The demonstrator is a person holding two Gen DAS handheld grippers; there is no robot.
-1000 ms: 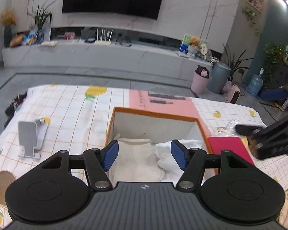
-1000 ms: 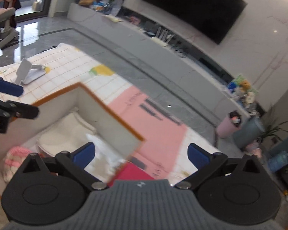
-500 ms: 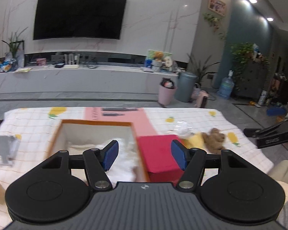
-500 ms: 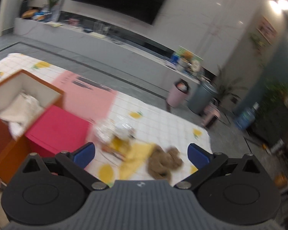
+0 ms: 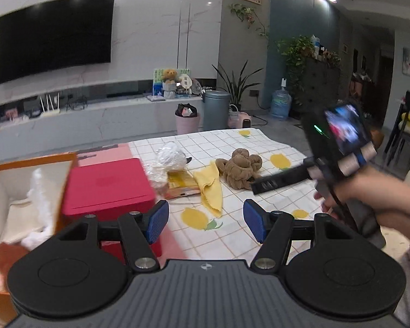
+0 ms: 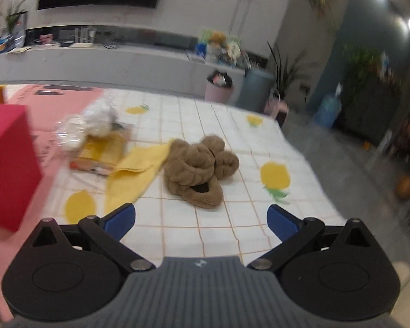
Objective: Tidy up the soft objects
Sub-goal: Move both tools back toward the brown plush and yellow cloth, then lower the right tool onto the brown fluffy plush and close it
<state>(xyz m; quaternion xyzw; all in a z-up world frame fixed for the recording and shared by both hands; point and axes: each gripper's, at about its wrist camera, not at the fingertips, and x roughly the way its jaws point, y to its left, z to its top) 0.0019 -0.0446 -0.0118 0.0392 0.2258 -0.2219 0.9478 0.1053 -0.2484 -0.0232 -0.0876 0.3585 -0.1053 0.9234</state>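
Brown plush slippers (image 6: 198, 168) lie on the checked surface (image 6: 218, 235) beside a yellow cloth (image 6: 135, 175): light, soft, compressible. Grip the thick upper. Both grippers' fingers (image 6: 120, 220) gape empty.

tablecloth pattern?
White tablecloth with an orange grid and yellow lemon prints; right wrist view.

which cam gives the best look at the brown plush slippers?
Right wrist. The brown plush slippers lie near the frame's centre, large, with one slipper's dark opening visible, though slightly motion-blurred. In the left wrist view they are sharper but smaller and farther off, and the right tool's black finger crosses their right edge.
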